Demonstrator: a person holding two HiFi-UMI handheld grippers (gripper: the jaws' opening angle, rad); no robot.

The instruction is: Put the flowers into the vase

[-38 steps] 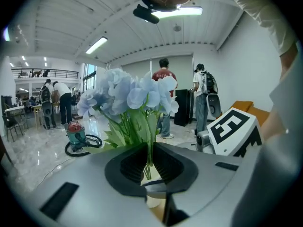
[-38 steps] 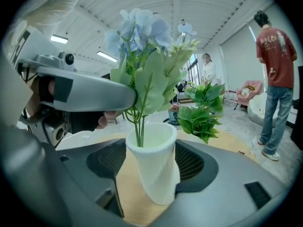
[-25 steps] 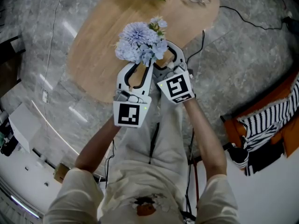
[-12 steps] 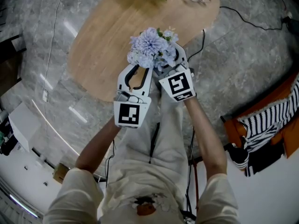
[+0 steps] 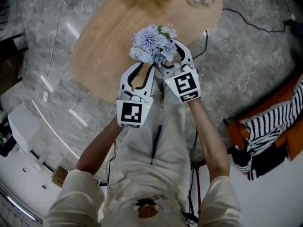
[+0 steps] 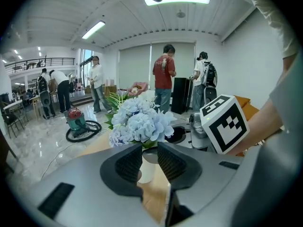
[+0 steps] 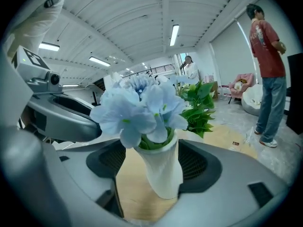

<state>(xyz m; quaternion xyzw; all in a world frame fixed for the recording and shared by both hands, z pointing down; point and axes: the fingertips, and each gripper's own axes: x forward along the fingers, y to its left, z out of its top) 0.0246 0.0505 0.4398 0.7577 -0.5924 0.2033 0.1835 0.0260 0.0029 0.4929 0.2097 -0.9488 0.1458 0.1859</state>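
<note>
Flowers (image 5: 152, 44), pale blue heads with green leaves, sit in a small white vase (image 7: 163, 174) on the near part of a wooden table (image 5: 104, 46), so the task looks nearly finished. The right gripper (image 5: 171, 58) brackets the vase with its jaws wide and unclenched. One pad is at or against the vase wall, and a strip of tabletop shows between the vase and the other pad. The left gripper (image 6: 150, 161) is released and empty, its jaws a narrow gap apart, with the vase just beyond their tips. What remains is probably a clean withdrawal. The right gripper should back straight out along its jaws without dragging the touching pad, since the narrow, top-heavy vase could tip. The left gripper should lift clear of the blooms.
</note>
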